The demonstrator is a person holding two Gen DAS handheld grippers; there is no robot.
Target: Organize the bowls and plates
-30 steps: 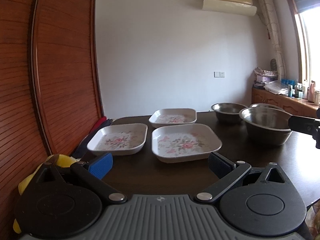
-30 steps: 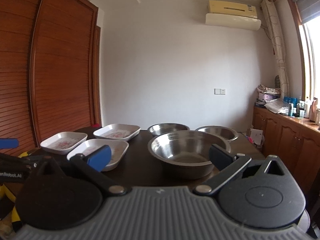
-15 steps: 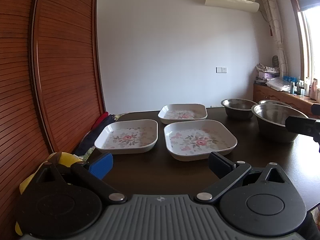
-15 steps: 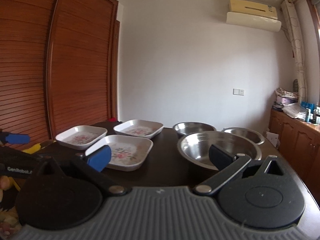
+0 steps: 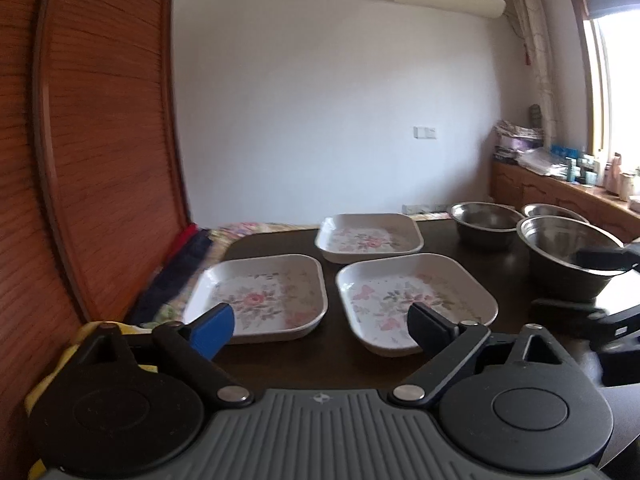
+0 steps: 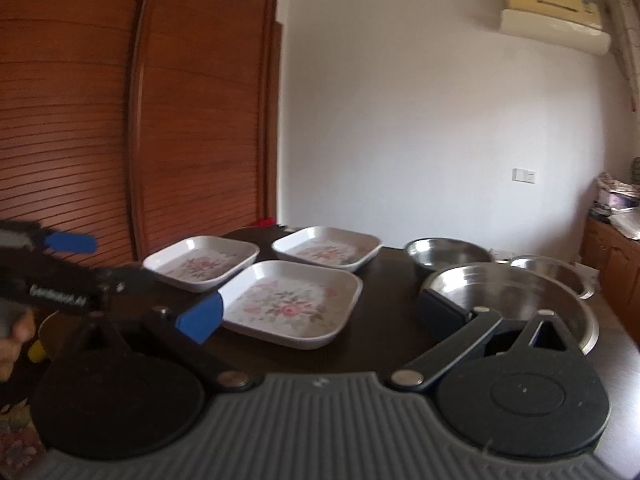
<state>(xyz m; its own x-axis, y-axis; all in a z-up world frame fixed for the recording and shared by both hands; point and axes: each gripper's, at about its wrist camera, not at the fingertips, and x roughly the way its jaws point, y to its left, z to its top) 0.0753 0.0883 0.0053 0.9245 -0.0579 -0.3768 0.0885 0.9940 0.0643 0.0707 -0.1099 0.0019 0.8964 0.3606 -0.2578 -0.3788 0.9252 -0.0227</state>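
Observation:
Three square white plates with pink flowers lie on the dark table (image 5: 312, 364): a near left plate (image 5: 260, 294), a near right plate (image 5: 412, 300) and a far plate (image 5: 368, 236). Three steel bowls stand to their right: a big near bowl (image 5: 568, 256), a far bowl (image 5: 484, 224) and a third bowl (image 5: 554, 211) behind. My left gripper (image 5: 320, 330) hovers open and empty just short of the two near plates. My right gripper (image 6: 320, 310) is open and empty too, its right finger by the big bowl (image 6: 516, 296) and the near right plate (image 6: 292, 304) ahead.
A wooden slatted wardrobe (image 5: 88, 152) runs along the left. Folded cloths (image 5: 180, 264) lie at the table's left edge. A cluttered sideboard (image 5: 560, 184) stands under the window at right. A hand (image 6: 12, 336) holds the left gripper's handle.
Both grippers have moved closer over the table and dipped a little; the plates and bowls look larger. The right gripper has swung left toward the plates. Nothing on the table has shifted.

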